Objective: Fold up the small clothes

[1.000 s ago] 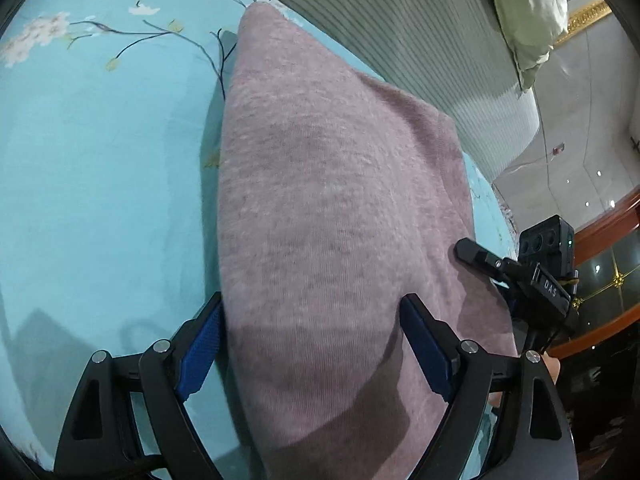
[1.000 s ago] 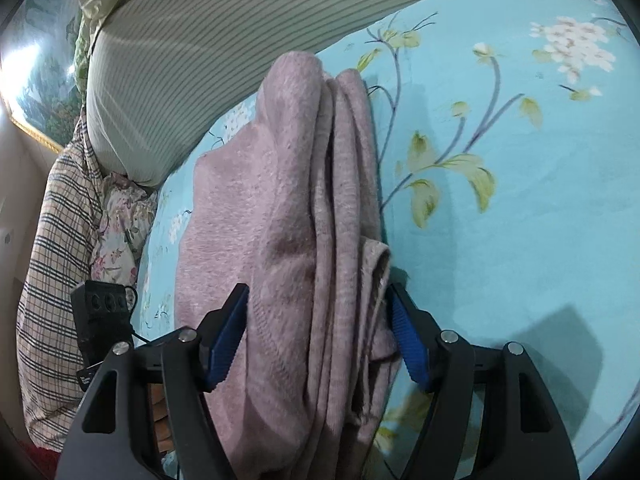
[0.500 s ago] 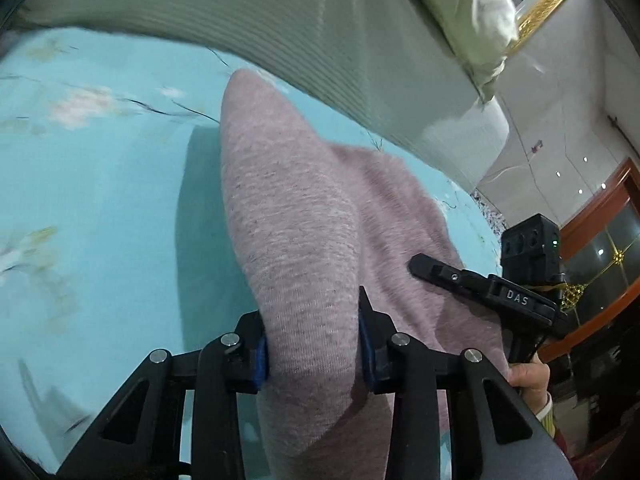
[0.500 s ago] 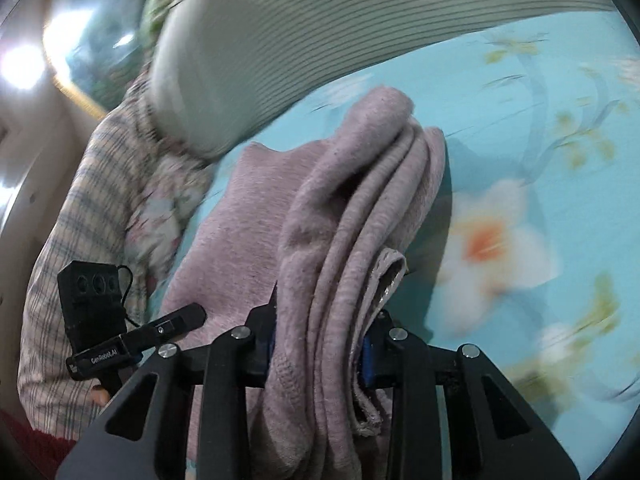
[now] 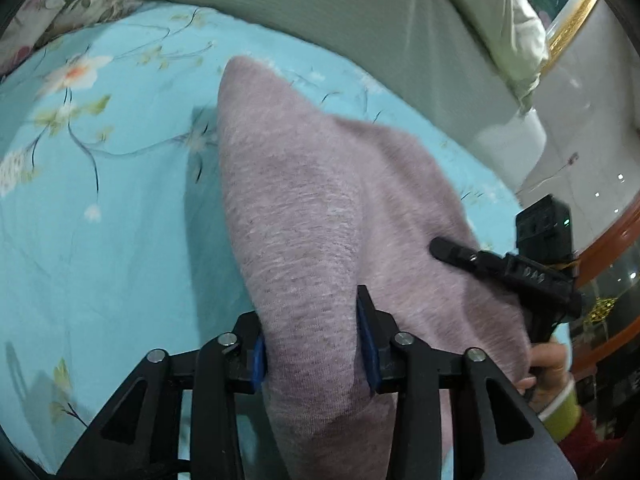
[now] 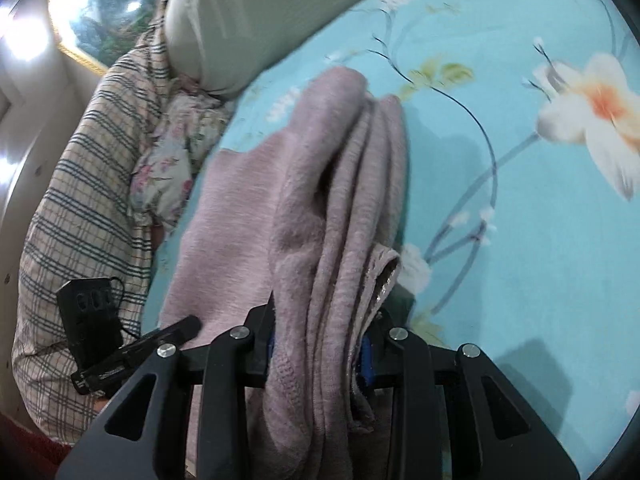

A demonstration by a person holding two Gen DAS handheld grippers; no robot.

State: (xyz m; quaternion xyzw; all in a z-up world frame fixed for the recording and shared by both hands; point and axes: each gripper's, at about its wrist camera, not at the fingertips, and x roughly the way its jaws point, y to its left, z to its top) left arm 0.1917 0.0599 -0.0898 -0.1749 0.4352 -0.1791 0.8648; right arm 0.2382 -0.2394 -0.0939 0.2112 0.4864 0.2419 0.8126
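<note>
Left wrist view
Garment: the mauve knitted garment (image 5: pixel 320 216), soft and bunched, lies on the turquoise floral bedsheet (image 5: pixel 100 240), its far tip pointing toward the striped grey-green bolster (image 5: pixel 320 12).
Left gripper: the black left gripper with blue pads (image 5: pixel 316 344) has a thick fold of the garment between its pads, which press on it from both sides; the jaws are opening slightly around that bulk.
Other tool: the right gripper (image 5: pixel 460 252) shows at the garment's right edge, with the person's hand (image 5: pixel 548 364) on its handle.

Right wrist view
Garment: the same garment (image 6: pixel 344 216) shows as several stacked layers, edges side by side, lying beside the bolster (image 6: pixel 248 12) and a checked cloth (image 6: pixel 80 208).
Right gripper: the right gripper (image 6: pixel 320 344) pinches the layered bundle at its near end; its jaws are easing open a little, cloth filling the gap.
Other tool: the left gripper (image 6: pixel 180 328) reaches in just left of the garment.

Progress
Done: judging by the stacked layers, the garment is already folded over more than once.
Left: it looks mid-carry or mid-fold; it is not yet laid flat and let go.

Change from a second ago
Jaws: both stood wide beside the cloth then; now both are clamped on it.
Garment: its near end has been gathered up and the bolster looms closer.
</note>
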